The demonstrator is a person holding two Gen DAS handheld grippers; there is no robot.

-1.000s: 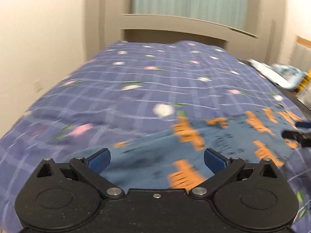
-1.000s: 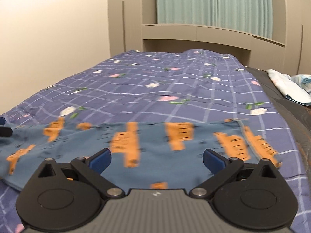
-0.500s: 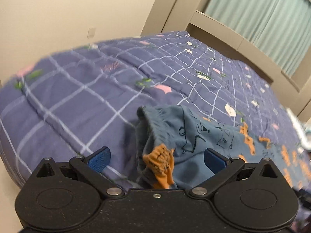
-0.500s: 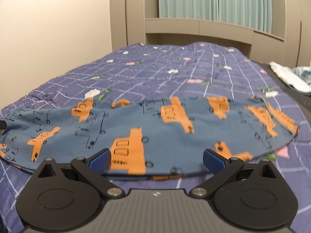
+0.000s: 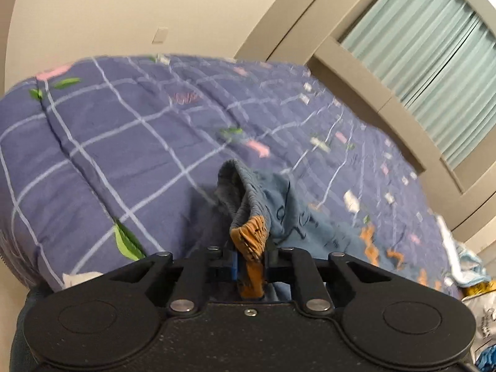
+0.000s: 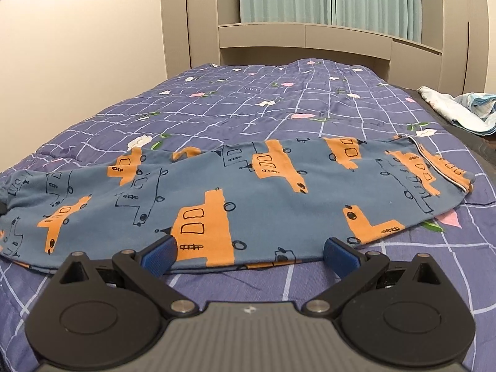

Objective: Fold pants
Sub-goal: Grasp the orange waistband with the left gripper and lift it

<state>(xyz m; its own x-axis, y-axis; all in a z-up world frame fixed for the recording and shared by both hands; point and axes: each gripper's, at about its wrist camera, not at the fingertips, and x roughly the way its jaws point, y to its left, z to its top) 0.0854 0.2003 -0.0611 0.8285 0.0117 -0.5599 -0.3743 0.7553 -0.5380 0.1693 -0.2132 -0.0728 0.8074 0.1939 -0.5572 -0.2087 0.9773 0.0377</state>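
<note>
Blue pants (image 6: 248, 192) printed with orange trucks lie spread sideways across the purple checked bedspread (image 6: 279, 102). In the left wrist view one end of the pants (image 5: 279, 204) is bunched up, its ribbed hem standing in a fold. My left gripper (image 5: 250, 257) is closing its jaws on that bunched end, and the blue and orange fabric is pinched between the pads. My right gripper (image 6: 249, 255) is open at the pants' near edge, its blue pads either side of an orange truck, with the fabric lying flat below them.
A heap of pale cloth (image 6: 458, 108) lies at the bed's right side. The beige headboard (image 6: 303, 35) and teal curtains are at the far end, a cream wall on the left. The bedspread's (image 5: 124, 142) left edge drops off near my left gripper.
My left gripper swung to the end of the pants, rolled, and went from wide open to closed on the bunched fabric. My right gripper came lower and nearer to the pants' edge, still open.
</note>
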